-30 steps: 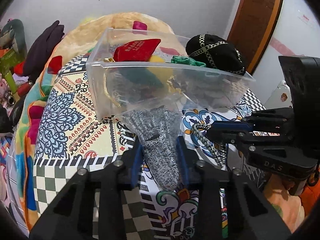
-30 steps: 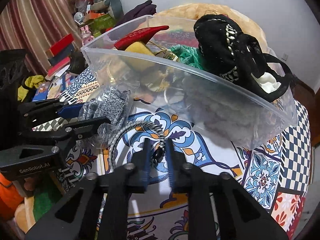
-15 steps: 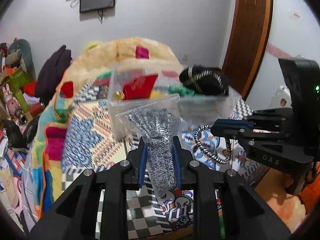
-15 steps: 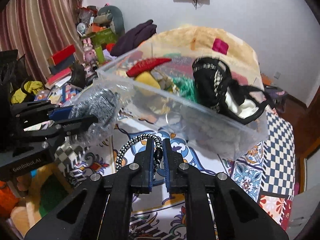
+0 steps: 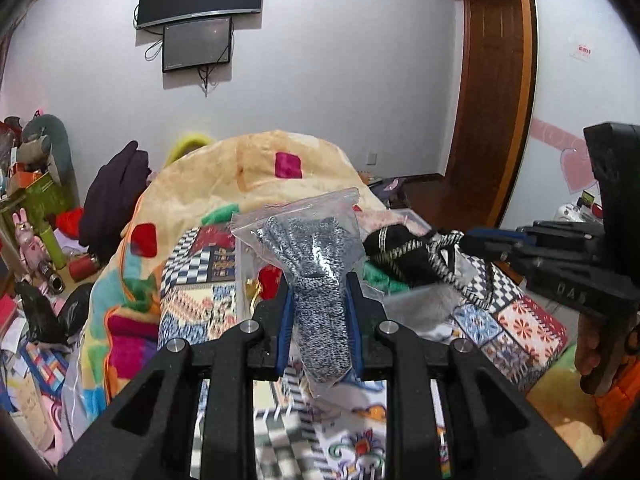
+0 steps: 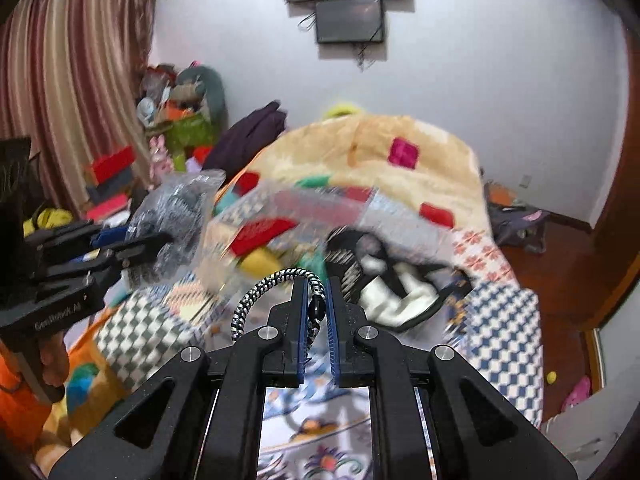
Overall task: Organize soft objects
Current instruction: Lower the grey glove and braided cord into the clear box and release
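Note:
My left gripper (image 5: 318, 292) is shut on a clear zip bag holding a grey knit item (image 5: 316, 264), lifted off the patterned cloth. My right gripper (image 6: 317, 292) is shut on a black-and-white braided cord (image 6: 264, 288), which loops up to the left of its pads. A clear plastic bin (image 6: 304, 204) lies beyond both, blurred, with a red piece, a yellow piece and a black patterned cap (image 5: 400, 256) inside. In the left wrist view the right gripper (image 5: 492, 240) reaches in from the right with the cord (image 5: 444, 264). In the right wrist view the left gripper (image 6: 160, 240) carries the bag (image 6: 176, 200).
A patterned cloth (image 6: 500, 320) covers the surface under the bin. A cream blanket with coloured squares (image 5: 280, 160) is heaped behind. Toys and boxes (image 6: 176, 120) crowd the left by a striped curtain. A wooden door (image 5: 492, 100) stands at the right; two screens (image 5: 200, 12) hang on the wall.
Both grippers have risen from the cloth with the bag and the cord held in them. The bin has dropped lower in both views, and the wall and screens now show.

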Tool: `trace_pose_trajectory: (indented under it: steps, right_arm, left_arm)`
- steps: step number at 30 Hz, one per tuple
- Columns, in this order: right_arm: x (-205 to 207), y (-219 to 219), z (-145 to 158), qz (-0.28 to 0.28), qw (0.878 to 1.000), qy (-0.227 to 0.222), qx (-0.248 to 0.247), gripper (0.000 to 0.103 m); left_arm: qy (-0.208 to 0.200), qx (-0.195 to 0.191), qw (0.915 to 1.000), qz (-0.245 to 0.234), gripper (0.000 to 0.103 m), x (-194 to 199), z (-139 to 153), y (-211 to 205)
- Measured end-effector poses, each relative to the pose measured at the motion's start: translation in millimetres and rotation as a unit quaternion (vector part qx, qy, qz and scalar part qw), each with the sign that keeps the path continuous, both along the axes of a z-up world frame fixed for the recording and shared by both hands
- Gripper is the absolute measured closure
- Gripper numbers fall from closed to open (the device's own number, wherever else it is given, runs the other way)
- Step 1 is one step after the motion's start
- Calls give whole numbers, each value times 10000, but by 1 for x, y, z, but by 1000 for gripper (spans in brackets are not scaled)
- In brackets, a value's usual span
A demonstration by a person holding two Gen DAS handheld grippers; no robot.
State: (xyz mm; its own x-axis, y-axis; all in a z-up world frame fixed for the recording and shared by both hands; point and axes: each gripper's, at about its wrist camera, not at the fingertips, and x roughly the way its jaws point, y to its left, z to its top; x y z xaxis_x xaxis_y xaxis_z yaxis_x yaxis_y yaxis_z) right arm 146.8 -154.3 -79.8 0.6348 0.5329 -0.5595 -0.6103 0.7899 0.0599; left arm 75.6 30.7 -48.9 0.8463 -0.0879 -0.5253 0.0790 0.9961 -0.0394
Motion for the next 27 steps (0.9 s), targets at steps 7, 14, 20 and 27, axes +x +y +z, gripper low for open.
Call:
trace_pose_trajectory:
  steps: [7, 14, 20, 27]
  right_arm:
    - [24, -7, 15, -446, 9987, -204, 154, 95]
    - [47, -6, -9, -760, 9971, 1, -65, 95]
    - [64, -3, -31, -793, 9958, 263, -364, 95]
    - [63, -6, -34, -779, 9952, 359, -472, 95]
  left_arm:
    - [136, -124, 9995, -241, 80, 31, 2, -5]
    - [441, 38, 9983, -380, 80, 67, -20, -19]
    - [736, 210, 9957, -531, 80, 87, -42, -31]
    - [751, 349, 9948, -594, 79, 95, -45, -39]
